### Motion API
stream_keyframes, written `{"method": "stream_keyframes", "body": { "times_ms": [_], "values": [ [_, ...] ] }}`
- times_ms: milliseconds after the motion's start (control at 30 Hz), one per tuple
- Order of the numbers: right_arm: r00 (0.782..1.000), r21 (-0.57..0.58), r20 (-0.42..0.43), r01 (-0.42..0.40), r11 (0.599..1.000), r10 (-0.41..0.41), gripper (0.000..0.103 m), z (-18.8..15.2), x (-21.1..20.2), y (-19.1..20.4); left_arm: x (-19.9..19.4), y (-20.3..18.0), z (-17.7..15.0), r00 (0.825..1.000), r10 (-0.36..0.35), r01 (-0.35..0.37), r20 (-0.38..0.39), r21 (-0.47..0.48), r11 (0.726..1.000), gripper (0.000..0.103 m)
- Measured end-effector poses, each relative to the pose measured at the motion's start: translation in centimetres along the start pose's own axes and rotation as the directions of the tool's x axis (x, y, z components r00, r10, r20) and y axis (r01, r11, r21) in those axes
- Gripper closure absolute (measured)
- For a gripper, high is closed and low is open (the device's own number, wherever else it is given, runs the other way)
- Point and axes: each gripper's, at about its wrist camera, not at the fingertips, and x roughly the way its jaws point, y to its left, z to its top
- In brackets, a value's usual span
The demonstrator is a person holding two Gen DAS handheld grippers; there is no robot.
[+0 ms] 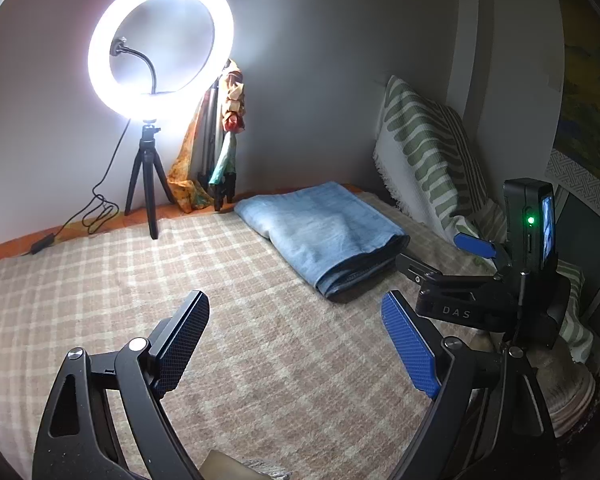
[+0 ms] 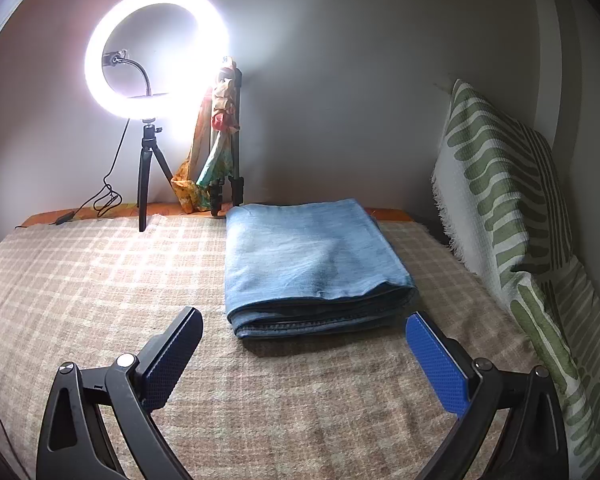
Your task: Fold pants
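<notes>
Folded blue pants (image 2: 316, 264) lie finished on the checked blanket (image 2: 100, 280); short of them, left gripper (image 1: 296, 340) and right gripper (image 2: 304, 360) gape empty, so probably nothing remains except withdrawing.

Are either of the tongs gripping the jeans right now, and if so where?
Nothing is held. The left tongs and right tongs both stand open and empty; the folded jeans lie free on the blanket.

light-blue pants (image 2: 312, 264), folded flat on the checked blanket (image 2: 100, 280)
</notes>
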Motion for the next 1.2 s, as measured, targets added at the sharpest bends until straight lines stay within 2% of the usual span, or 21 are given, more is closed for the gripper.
{"method": "stream_keyframes", "body": {
  "times_ms": [1200],
  "values": [
    [0.999, -0.005, -0.033, -0.007, 1.000, 0.007, 0.000, -0.31, 0.90, 0.29, -0.07, -0.10, -0.20, 1.000, 0.027, -0.027, -0.006, 0.007, 1.000, 0.015]
  ]
}}
